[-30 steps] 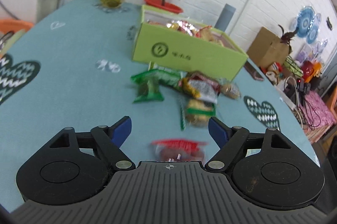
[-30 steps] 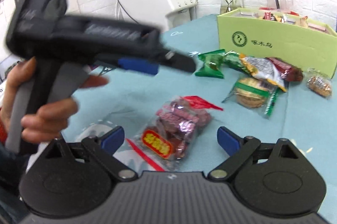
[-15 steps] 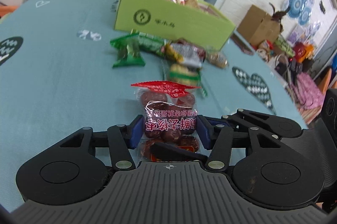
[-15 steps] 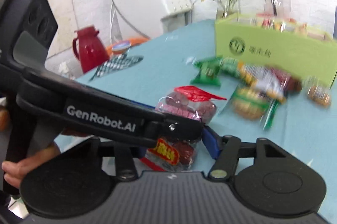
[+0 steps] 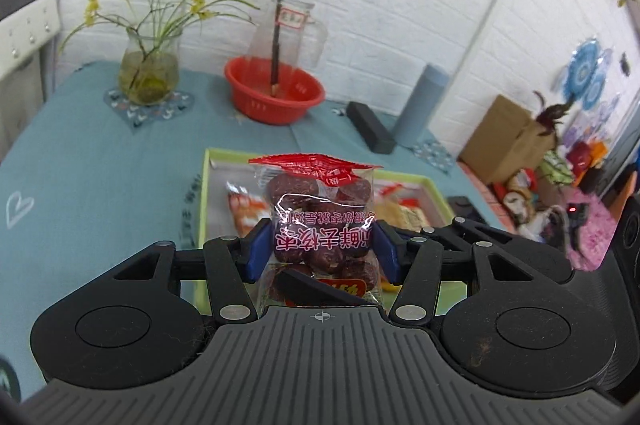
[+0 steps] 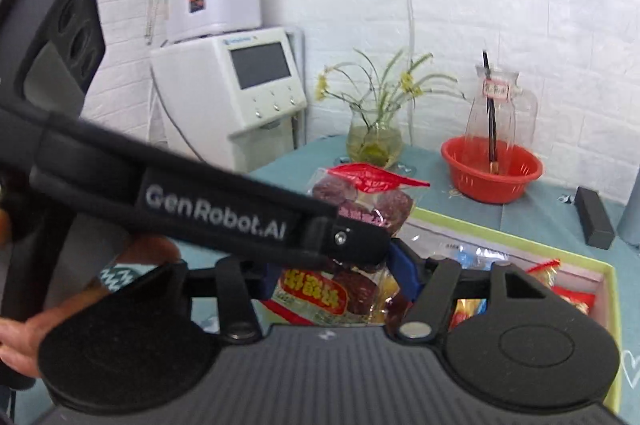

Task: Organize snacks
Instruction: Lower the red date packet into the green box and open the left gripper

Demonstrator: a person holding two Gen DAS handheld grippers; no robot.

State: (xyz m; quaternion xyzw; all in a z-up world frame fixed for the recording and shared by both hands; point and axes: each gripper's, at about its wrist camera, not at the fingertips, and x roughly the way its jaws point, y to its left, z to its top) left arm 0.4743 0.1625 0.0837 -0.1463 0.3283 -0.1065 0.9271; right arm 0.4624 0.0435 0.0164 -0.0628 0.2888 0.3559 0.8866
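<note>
Date packet [image 5: 322, 221], clear wrap with red top seal, held upright above green box [image 5: 205, 193] already holding other snacks. Left gripper [image 5: 320, 251] clamps packet between blue pads. Right gripper [image 6: 340, 277] also pinches same packet lower down. Red basin [image 5: 274, 91] behind box on teal tablecloth [image 5: 100, 161].

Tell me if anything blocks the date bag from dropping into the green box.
Nothing visible does. The date bag, clamped by both the left gripper and the right gripper, hangs above the open green box, which has no lid and holds only loose snack packets.
</note>
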